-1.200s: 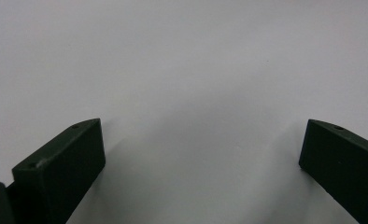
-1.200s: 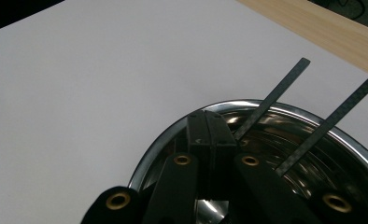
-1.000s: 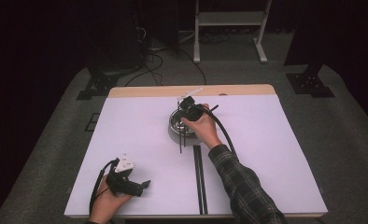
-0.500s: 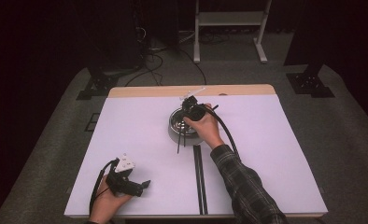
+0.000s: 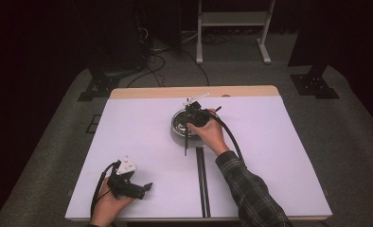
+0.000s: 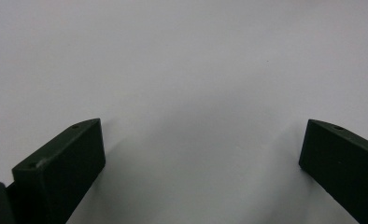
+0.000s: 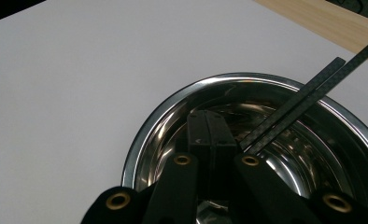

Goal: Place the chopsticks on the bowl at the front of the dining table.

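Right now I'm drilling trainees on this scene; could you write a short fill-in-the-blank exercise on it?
1. The right gripper holds its shut jaws over a shiny ____ bowl.
2. Clamped in those jaws are two thin black ____.
3. The left gripper has its jaws ____.
4. The left gripper looks onto the bare ____ tabletop.

Missing words: metal; chopsticks; open; white

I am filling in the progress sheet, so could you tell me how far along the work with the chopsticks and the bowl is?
Midway, it seems. The right gripper, jaws shut, holds a pair of dark chopsticks over the steel bowl. Another dark pair lies on the table in front of the bowl, probably yet to be handled. The left gripper rests open near the table's front edge, holding nothing.
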`<state>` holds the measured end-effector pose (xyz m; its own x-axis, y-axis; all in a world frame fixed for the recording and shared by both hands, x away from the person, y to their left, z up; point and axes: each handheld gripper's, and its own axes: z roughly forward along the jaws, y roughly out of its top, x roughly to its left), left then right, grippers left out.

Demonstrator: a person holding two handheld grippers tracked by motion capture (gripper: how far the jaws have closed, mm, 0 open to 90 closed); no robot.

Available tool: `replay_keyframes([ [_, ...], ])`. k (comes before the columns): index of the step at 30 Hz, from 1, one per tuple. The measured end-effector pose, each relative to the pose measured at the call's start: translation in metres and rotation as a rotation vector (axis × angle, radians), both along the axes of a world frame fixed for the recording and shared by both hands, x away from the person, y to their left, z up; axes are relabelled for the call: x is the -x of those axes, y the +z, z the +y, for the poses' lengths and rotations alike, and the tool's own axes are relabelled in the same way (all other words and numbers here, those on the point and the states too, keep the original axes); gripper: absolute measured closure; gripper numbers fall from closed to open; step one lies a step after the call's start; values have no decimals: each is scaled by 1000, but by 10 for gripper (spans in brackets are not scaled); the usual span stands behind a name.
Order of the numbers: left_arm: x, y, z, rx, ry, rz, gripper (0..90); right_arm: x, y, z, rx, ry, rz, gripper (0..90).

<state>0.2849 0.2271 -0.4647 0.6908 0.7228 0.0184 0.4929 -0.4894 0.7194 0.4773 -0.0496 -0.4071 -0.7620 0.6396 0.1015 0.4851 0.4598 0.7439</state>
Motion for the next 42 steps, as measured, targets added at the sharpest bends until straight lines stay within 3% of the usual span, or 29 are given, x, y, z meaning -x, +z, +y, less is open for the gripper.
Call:
replay_keyframes([
  [17,0,0,0,4,2,2,0,10,13,-22,-54,-10,-34,895],
  [30,0,0,0,-1,0,3,0,59,16,-40,-76,87,-54,894],
  [42,0,0,0,2,2,2,0,106,20,-46,-78,192,-75,894],
])
